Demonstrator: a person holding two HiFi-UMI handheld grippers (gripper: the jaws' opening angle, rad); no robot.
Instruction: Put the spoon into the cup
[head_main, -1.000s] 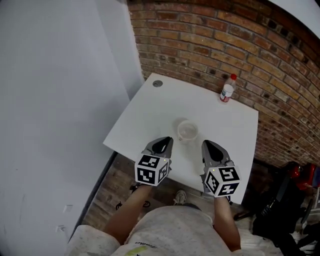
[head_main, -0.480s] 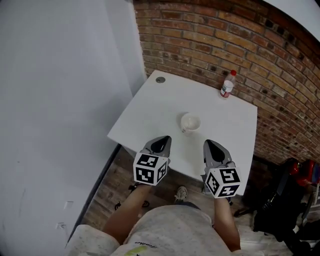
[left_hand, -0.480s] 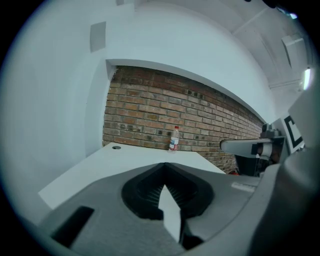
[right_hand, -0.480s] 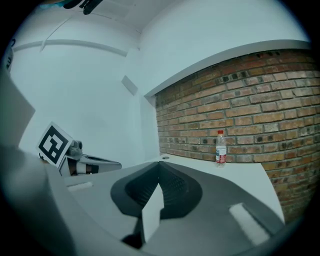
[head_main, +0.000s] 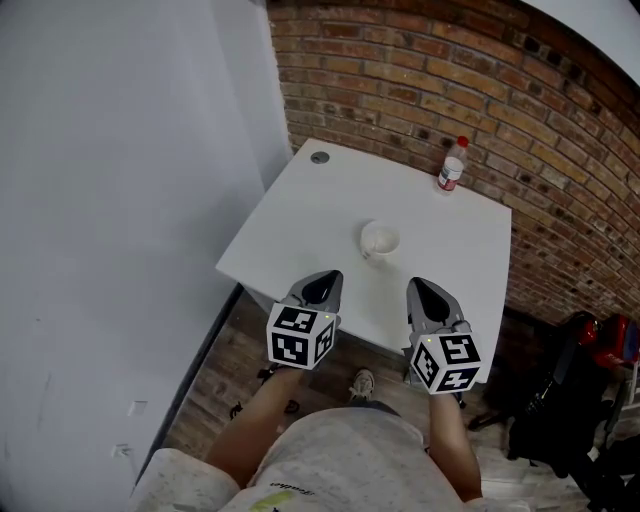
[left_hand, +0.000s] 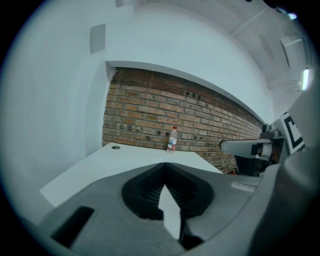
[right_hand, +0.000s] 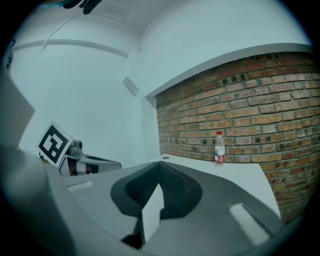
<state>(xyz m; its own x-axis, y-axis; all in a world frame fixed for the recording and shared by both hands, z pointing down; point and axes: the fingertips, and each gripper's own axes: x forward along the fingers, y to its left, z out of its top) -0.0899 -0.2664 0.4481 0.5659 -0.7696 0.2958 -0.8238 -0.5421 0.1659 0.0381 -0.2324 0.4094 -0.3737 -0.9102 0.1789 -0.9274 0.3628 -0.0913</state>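
A big white wall fills the left of the frame, and a brick wall runs across the top right. A white table sits in the middle, its corner pointing to the upper left. A person in light shorts stands at the bottom of the frame.

The left gripper and the right gripper hang side by side over the table's near edge, in the lower middle. Each one has its jaws closed tight, tips touching, with nothing held between them.

The cup stands alone in the middle of the table, just above the two grippers. It is too small to tell what is inside it. A little bottle with a red cap stands upright at the far edge, top right, and a small round plug sits in the far left corner.
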